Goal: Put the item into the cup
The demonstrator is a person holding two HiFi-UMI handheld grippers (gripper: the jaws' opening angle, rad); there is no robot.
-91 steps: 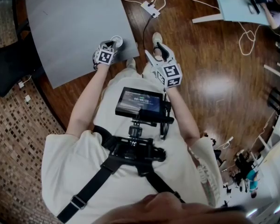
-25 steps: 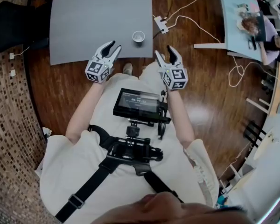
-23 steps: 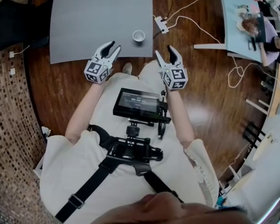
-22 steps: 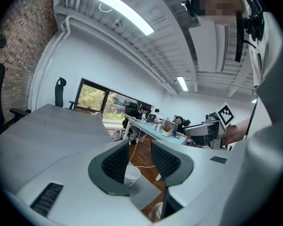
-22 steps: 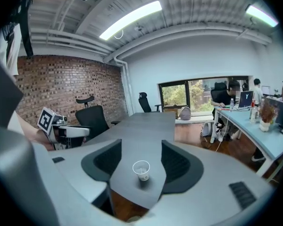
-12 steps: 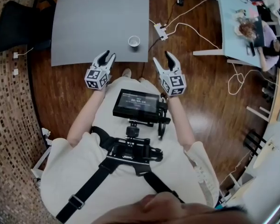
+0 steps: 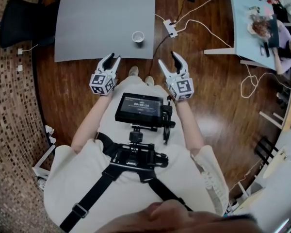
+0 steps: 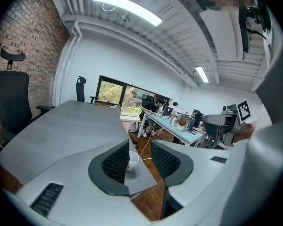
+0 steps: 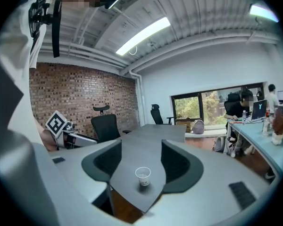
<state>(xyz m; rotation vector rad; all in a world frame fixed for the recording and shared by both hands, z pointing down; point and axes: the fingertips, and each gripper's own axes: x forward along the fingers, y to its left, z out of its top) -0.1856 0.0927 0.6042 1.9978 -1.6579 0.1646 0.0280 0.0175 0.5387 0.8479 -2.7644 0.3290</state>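
Observation:
A small white paper cup stands upright near the front right corner of the grey table. What the cup holds cannot be made out. Both grippers hang in the air over the wooden floor, short of the table's front edge. My left gripper is open and empty; the cup shows past its jaws. My right gripper is open and empty too, with the cup seen between its jaws and well beyond them.
A black office chair stands at the table's left side. A white power strip with cables lies on the floor right of the table. A light blue desk with a seated person is at the far right.
The left gripper, which was at the cup on the table, has let go and drawn back. Both grippers and the person have moved away from the table; the cup stays put.

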